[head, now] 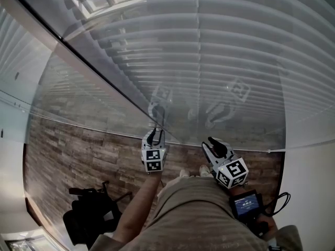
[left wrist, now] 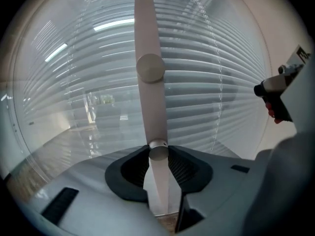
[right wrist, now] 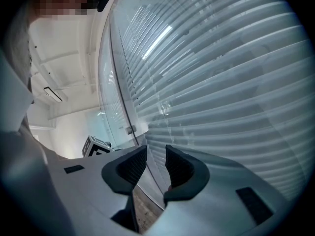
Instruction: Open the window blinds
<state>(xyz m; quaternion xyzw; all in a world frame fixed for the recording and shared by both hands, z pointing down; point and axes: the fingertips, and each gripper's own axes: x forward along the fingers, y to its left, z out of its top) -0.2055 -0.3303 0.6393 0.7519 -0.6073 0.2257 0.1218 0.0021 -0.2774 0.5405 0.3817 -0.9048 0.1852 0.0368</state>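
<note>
White slatted blinds (head: 220, 61) hang behind a glass pane, their slats lying close together. A pale tilt wand (left wrist: 150, 68) hangs in front of the glass and runs straight down between the jaws of my left gripper (left wrist: 158, 156). Both pads press on the wand at its collar. In the head view the left gripper (head: 155, 135) points at the glass, low down near the floor line. My right gripper (head: 212, 145) is beside it, to the right. Its jaws (right wrist: 156, 163) stand apart with nothing between them, facing the blinds (right wrist: 221, 82).
Both grippers are mirrored in the glass (head: 159, 101). Wood-look floor (head: 78, 145) runs left along the pane, with a black bag (head: 89, 218) on it. A small screen device (head: 246, 203) with a cable hangs at the person's right side. A white wall (head: 314, 192) closes the right.
</note>
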